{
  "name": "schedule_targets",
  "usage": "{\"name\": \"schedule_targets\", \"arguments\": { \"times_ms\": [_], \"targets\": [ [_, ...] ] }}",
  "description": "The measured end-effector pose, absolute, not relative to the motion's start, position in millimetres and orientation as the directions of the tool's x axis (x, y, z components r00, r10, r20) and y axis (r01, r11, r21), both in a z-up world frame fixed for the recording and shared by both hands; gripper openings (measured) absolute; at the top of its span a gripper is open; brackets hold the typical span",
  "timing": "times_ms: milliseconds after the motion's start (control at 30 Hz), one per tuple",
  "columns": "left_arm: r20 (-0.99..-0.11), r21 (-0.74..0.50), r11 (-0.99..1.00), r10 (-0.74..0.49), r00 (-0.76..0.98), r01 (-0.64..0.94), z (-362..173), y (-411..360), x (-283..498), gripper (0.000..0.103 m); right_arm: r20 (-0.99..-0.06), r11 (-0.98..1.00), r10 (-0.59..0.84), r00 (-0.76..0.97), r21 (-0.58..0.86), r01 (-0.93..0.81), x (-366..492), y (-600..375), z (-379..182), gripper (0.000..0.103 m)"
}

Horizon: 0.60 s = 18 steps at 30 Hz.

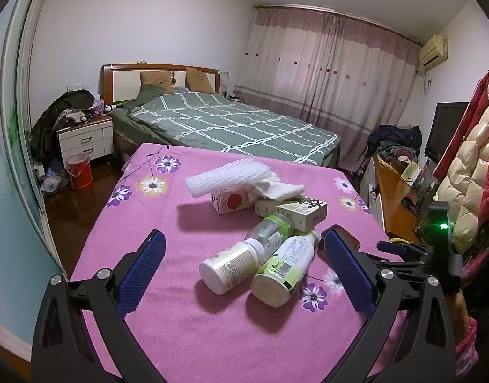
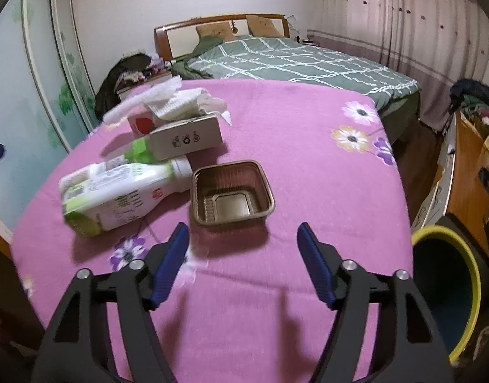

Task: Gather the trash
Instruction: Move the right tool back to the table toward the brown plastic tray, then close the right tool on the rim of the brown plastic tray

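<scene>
Trash lies on a table with a pink flowered cloth [image 1: 187,335]. In the left wrist view: two white bottles [image 1: 231,263] [image 1: 284,269], a clear bottle [image 1: 271,228], a beige carton [image 1: 303,212], a strawberry carton [image 1: 233,202] and white foam wrap [image 1: 234,178]. My left gripper [image 1: 242,242] is open, its fingers on either side of the bottles. In the right wrist view, a brown plastic tray [image 2: 233,191] lies just ahead of my open, empty right gripper [image 2: 242,233]. The white bottle [image 2: 116,191], beige carton [image 2: 187,138] and foam wrap [image 2: 167,100] lie to its left.
A bin with a yellow rim [image 2: 448,290] stands at the table's right. A green-quilted bed [image 1: 231,124] is behind the table. A red bucket [image 1: 79,170] sits by the nightstand [image 1: 85,140]. A wooden desk [image 1: 394,198] and hanging coats [image 1: 467,166] are on the right.
</scene>
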State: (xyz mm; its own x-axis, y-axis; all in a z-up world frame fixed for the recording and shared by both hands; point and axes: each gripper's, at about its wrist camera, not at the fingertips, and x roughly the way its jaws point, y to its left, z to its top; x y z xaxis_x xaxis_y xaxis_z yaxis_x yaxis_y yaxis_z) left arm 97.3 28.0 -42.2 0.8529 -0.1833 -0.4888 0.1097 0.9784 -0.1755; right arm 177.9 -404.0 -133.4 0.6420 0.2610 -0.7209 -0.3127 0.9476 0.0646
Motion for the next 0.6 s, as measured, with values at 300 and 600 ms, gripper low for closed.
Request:
{"name": "schedule_targets", "arguments": {
  "times_ms": [300, 600],
  "targets": [
    [-0.503, -0.186, 0.977, -0.187, 0.844, 0.106, -49, 28, 103, 0.098, -0.766, 0.937, 0.227, 0.601, 0.005, -0.348, 213, -385, -150, 0.082],
    [-0.511, -0.194, 0.975, -0.197, 0.836, 0.111, -56, 25, 109, 0.098, -0.783, 0.931, 0.244, 0.573, 0.022, -0.365, 227, -376, -157, 0.081]
  ]
}}
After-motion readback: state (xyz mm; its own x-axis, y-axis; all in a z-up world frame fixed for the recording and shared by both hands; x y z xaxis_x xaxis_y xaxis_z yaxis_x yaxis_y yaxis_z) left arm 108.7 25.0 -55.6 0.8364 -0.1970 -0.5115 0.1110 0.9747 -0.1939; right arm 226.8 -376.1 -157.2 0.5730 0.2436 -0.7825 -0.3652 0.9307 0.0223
